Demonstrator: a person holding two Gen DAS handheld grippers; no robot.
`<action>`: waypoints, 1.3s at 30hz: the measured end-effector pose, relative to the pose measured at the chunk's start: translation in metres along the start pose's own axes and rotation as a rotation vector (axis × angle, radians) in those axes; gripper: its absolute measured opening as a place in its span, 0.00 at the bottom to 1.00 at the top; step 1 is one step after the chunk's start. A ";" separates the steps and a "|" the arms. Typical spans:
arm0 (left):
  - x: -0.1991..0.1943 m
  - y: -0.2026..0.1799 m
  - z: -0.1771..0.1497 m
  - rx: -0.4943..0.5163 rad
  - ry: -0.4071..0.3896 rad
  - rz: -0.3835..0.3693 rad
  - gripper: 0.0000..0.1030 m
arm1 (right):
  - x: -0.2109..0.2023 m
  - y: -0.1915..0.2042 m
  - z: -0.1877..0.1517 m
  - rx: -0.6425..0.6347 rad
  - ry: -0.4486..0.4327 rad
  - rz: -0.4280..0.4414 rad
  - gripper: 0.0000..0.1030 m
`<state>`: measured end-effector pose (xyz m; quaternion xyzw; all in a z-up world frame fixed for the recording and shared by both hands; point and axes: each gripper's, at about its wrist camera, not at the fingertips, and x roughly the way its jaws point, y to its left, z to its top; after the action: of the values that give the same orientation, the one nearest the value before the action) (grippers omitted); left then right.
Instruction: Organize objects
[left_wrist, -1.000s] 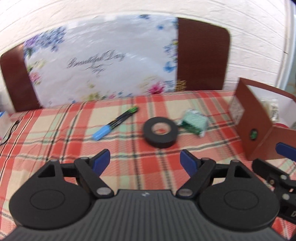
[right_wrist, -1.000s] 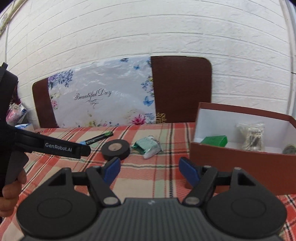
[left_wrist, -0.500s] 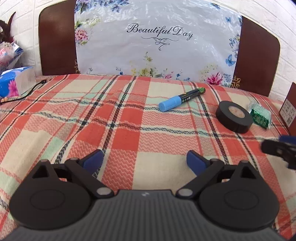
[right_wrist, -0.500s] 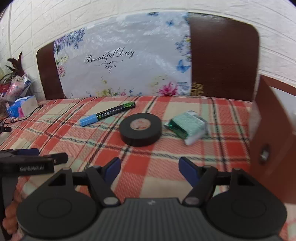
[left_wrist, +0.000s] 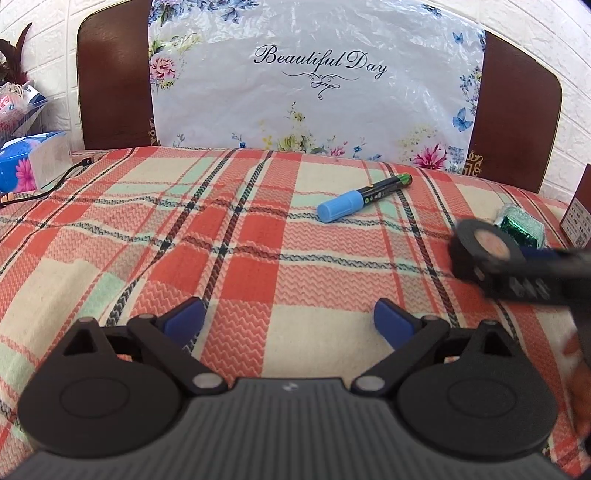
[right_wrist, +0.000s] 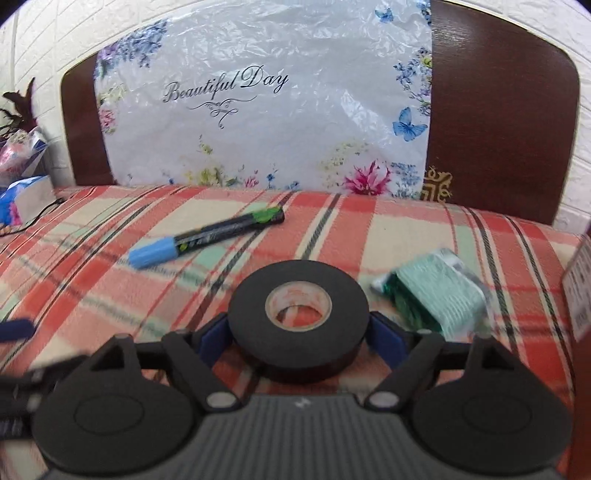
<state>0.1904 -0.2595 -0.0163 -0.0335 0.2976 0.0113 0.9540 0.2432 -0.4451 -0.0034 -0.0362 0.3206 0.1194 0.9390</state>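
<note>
A black tape roll (right_wrist: 298, 317) lies flat on the plaid cloth, between the blue pads of my right gripper (right_wrist: 298, 338); the jaws stand wide around it, and whether they press it is unclear. The roll also shows in the left wrist view (left_wrist: 484, 247), with the right gripper's arm across it. A marker with a blue cap (right_wrist: 207, 238) lies behind it to the left and also shows in the left wrist view (left_wrist: 364, 197). A green packet (right_wrist: 436, 291) lies right of the roll. My left gripper (left_wrist: 288, 321) is open and empty, low over the cloth.
The brown box's wall (right_wrist: 580, 288) stands at the far right. A chair back with a flowered plastic cover (left_wrist: 314, 81) rises behind the table. A tissue pack (left_wrist: 33, 160) and a black cable (left_wrist: 55, 181) lie at the far left.
My right gripper has moved forward, and its pads now flank the tape roll. My left gripper has swung left, away from the box, and lowered slightly.
</note>
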 end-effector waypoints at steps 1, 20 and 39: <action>0.000 0.000 0.000 -0.001 0.000 0.000 0.96 | -0.011 -0.001 -0.009 -0.008 0.004 0.009 0.78; -0.081 -0.152 -0.015 0.263 0.253 -0.521 0.66 | -0.192 -0.044 -0.132 -0.018 0.005 -0.008 0.80; -0.112 -0.240 0.066 0.362 0.124 -0.613 0.31 | -0.225 -0.075 -0.082 -0.055 -0.299 -0.170 0.75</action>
<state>0.1452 -0.4943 0.1152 0.0475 0.3281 -0.3300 0.8839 0.0406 -0.5750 0.0686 -0.0706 0.1699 0.0525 0.9815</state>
